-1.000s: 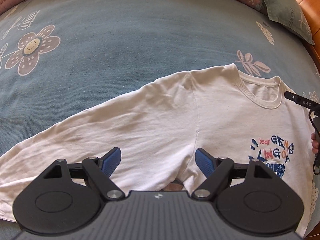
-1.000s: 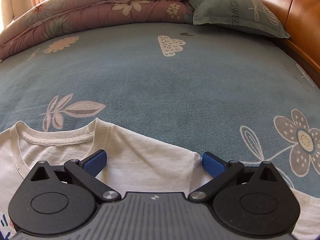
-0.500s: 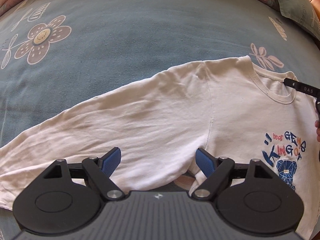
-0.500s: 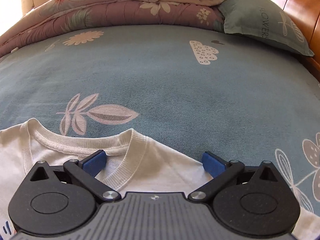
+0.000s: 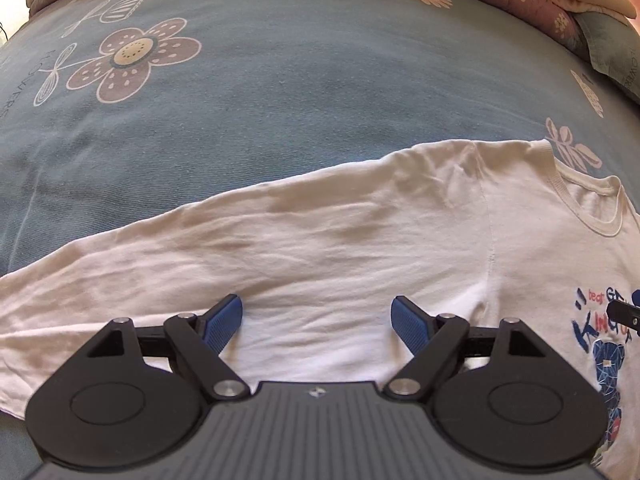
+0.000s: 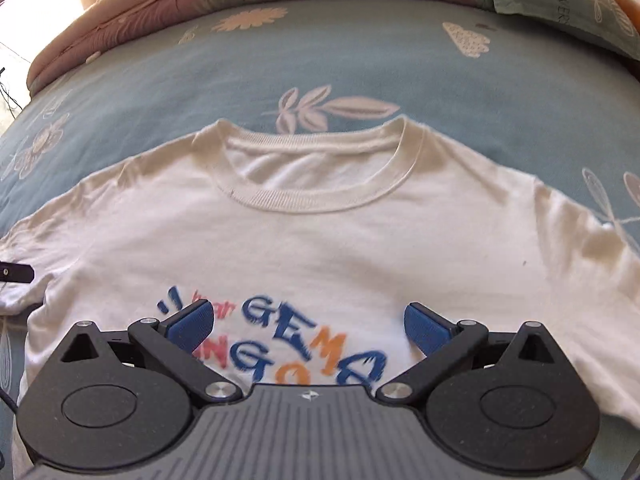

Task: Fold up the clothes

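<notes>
1. The shirt [image 6: 320, 248] lies flat and face up on the bed [image 5: 280, 92], collar away from me.
2. My left gripper [image 5: 316, 320] hangs spread wide over the sleeve [image 5: 200, 248], which runs long to the left, holding nothing.
3. My right gripper [image 6: 310, 320] is likewise spread, empty, over the chest print [image 6: 304, 344].
4. So the left is nearer that sleeve, and the fold would cross its long axis.

White long-sleeved shirt [image 6: 320, 248] lies flat, print up, sleeve [image 5: 200, 256] stretched out
</notes>
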Demonstrator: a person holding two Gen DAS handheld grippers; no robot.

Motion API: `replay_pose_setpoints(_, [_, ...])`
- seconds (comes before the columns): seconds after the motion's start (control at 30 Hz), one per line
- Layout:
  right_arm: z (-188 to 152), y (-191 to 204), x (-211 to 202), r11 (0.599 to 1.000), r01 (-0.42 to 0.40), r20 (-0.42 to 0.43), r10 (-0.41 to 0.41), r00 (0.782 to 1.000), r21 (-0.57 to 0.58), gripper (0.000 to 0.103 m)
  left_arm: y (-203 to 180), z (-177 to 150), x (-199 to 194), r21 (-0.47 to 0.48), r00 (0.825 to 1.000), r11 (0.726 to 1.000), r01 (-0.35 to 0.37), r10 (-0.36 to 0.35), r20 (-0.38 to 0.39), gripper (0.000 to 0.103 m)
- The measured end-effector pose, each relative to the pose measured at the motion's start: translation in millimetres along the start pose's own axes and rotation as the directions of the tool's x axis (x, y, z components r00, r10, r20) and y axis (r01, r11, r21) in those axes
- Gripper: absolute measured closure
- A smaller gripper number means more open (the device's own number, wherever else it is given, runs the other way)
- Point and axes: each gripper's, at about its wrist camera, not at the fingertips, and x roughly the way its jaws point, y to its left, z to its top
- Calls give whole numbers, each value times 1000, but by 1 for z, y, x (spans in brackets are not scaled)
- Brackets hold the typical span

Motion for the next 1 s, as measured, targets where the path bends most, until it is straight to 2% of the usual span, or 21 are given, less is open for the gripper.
replay_pose_setpoints(0.13, [0,12,9,997,61,-15,-61,998,-37,0,29,-10,-9,-28,1000,1000,14,-14,22,21])
replay_pose_setpoints(0.3, [3,15,14,994,92,-26,-94,995,-56,0,77,-29,-23,-131,1000,991,-2,5,24,21])
replay_pose_setpoints(0.43, [1,20,16,990,125,-14,-126,992,-64,0,106,-42,-34,-169,998,984,-58,61,12,21])
replay_pose_setpoints(0.57, [-2,24,17,987,154,12,-154,988,-54,0,130,-46,-48,-245,993,965,-97,111,42,22])
replay_pose_setpoints(0.73, [-4,27,17,984,175,30,-174,984,-45,0,153,-61,-48,-257,989,957,-132,143,26,21])
replay_pose_setpoints(0.9, [-1,28,19,983,178,15,-178,984,-44,0,176,-75,-49,-269,985,949,-166,175,9,18])
replay_pose_setpoints(1.0, [-2,28,19,983,181,15,-180,984,-45,0,186,-72,-51,-272,981,943,-191,192,-21,20])
